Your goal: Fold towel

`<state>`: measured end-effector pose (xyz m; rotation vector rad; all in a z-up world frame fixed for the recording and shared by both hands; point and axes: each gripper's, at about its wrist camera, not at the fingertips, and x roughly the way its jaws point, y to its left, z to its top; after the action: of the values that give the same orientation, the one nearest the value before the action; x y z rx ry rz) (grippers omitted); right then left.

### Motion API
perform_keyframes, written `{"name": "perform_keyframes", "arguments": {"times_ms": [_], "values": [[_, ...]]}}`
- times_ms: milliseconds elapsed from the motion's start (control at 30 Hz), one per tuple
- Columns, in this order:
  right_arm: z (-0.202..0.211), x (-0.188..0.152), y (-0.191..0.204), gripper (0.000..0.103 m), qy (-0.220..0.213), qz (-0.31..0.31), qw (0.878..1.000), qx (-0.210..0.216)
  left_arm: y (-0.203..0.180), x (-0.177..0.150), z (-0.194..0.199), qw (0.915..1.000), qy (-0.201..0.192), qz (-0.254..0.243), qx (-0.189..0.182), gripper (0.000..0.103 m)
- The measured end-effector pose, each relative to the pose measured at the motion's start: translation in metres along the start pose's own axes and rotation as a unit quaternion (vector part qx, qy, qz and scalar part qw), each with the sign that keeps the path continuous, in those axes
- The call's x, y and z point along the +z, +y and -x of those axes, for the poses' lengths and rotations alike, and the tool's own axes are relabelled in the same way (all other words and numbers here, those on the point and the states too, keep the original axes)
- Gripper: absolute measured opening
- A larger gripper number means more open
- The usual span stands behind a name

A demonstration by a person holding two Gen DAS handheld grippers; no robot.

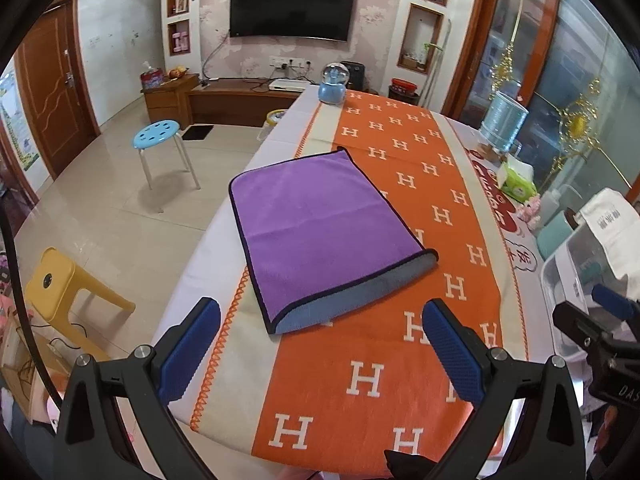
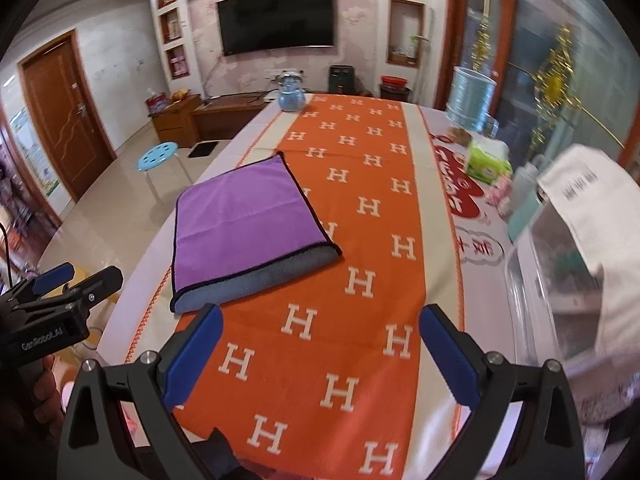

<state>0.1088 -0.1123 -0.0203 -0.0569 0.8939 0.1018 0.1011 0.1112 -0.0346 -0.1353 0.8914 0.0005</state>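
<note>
Purple towel (image 1: 316,236), folded flat, grey underside showing

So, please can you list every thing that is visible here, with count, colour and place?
towel: 1, purple with grey underside, folded flat on the table's left part
runner: 1, orange with white H letters, along the table
globe: 1, blue, far end of table
tissue pack: 1, green, right table edge
bucket: 1, pale blue, far right
round stool: 1, light blue, on floor left
yellow stool: 1, yellow, on floor near left
TV: 1, black, on far wall
door: 1, brown, left wall
left gripper: 1, black with blue jaws, open, above the table's near end
right gripper: 1, same, open
</note>
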Motion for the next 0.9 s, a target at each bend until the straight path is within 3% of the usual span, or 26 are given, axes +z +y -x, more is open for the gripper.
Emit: {"name": "perform_keyframes", "arguments": {"times_ms": [333,567,900], "values": [[-0.047,0.037,-0.013,0.099,-0.001,0.083,0.995,0.049,-0.01,0.008,-0.035,0.9992,0.027,0.026,0.012,0.101],[-0.096,0.057,-0.019,0.099,0.011,0.132,0.989,0.067,-0.002,0.011,-0.07,0.9971,0.047,0.038,0.046,0.101],[-0.175,0.057,-0.016,0.099,0.053,0.196,0.974,0.099,0.018,0.001,-0.128,0.996,0.068,0.028,0.05,0.101]]}}
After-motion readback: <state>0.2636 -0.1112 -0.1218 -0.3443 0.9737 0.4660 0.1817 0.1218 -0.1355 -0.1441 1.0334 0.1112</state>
